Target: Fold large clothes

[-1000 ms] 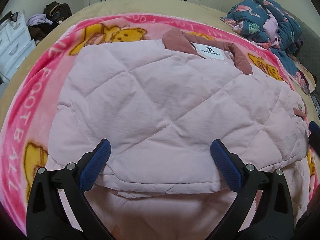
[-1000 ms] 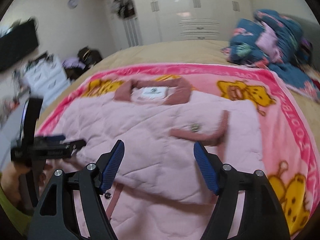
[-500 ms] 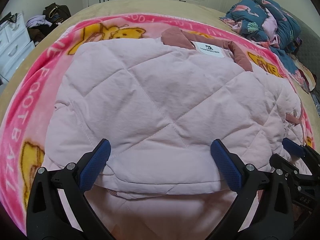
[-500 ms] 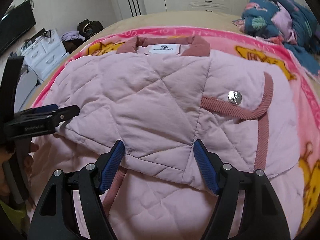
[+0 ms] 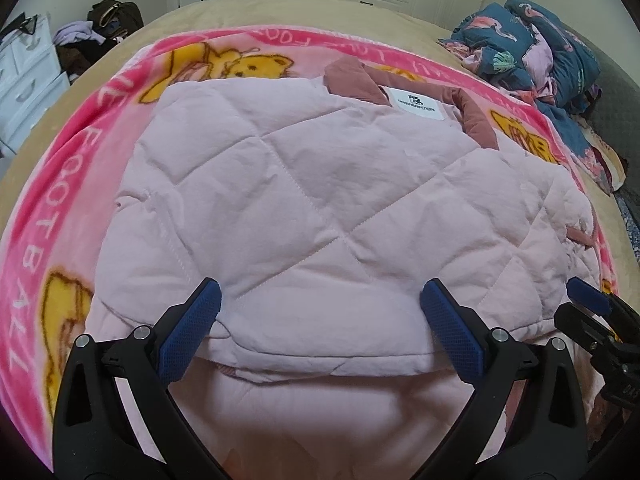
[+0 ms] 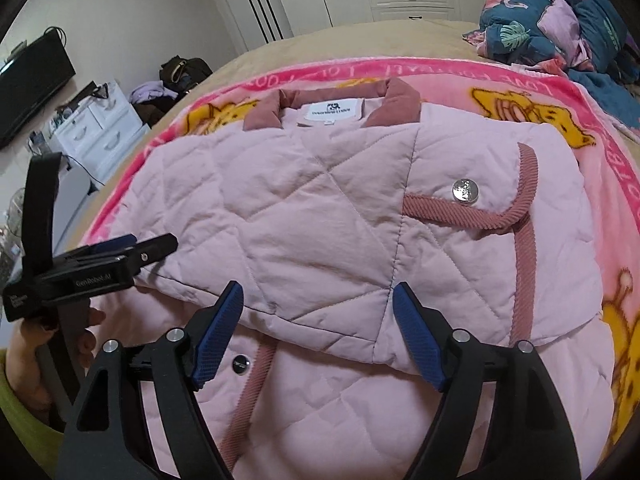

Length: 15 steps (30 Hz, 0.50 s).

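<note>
Your pink quilted jacket [image 6: 320, 216] folded on the pink blanket [image 5: 52, 208] (lettered "FOOTBALL"), left gripper [image 5: 320, 324] spread over its folded edge, right gripper [image 6: 318, 320] opening there, pads clear of cloth.

The pale pink quilted padded jacket [image 6: 320, 216] with dusty-rose corduroy collar and trim lies flat, sides folded inward, collar toward twelve o'clock, silver snap button at three o'clock.
</note>
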{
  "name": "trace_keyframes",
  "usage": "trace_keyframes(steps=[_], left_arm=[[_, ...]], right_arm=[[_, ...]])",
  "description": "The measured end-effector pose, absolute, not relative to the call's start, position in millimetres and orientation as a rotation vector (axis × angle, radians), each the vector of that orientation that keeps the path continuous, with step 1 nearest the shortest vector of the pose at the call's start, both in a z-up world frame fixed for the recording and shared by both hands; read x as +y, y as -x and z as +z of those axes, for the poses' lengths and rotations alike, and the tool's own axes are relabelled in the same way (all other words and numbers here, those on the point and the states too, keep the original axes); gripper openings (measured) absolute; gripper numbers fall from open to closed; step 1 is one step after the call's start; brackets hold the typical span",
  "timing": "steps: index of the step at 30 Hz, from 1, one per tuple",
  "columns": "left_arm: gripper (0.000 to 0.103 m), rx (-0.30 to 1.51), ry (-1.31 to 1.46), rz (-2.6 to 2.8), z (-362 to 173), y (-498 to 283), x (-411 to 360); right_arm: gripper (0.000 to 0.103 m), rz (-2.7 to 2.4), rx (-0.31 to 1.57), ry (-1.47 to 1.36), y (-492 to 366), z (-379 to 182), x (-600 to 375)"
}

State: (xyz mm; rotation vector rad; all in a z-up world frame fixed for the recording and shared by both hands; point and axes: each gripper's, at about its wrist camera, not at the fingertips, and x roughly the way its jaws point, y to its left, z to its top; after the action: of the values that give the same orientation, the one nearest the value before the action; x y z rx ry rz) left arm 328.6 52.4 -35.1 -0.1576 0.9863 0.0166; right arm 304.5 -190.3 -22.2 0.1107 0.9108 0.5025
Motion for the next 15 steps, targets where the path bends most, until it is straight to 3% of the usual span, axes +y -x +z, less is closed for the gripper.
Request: trace_keyframes(steps=[2, 4, 15], left_arm=[[0.095, 0.987, 0.17, 0.013, -32.6, -326.7, 53.9], [0.095, 0.989, 0.17, 0.011, -30.2, -325.1, 54.6], [0.095, 0.982, 0.22, 0.013, -11.2, -312.4, 58.2]], right_arm=[[0.081, 0.507, 0.904, -0.116, -302.7, -18.0, -190.6], [0.089, 0.509, 0.893, -0.128, -300.6, -14.1, -191.5], [0.098, 0.496, 0.839, -0.152, -293.7, 7.9, -200.8]])
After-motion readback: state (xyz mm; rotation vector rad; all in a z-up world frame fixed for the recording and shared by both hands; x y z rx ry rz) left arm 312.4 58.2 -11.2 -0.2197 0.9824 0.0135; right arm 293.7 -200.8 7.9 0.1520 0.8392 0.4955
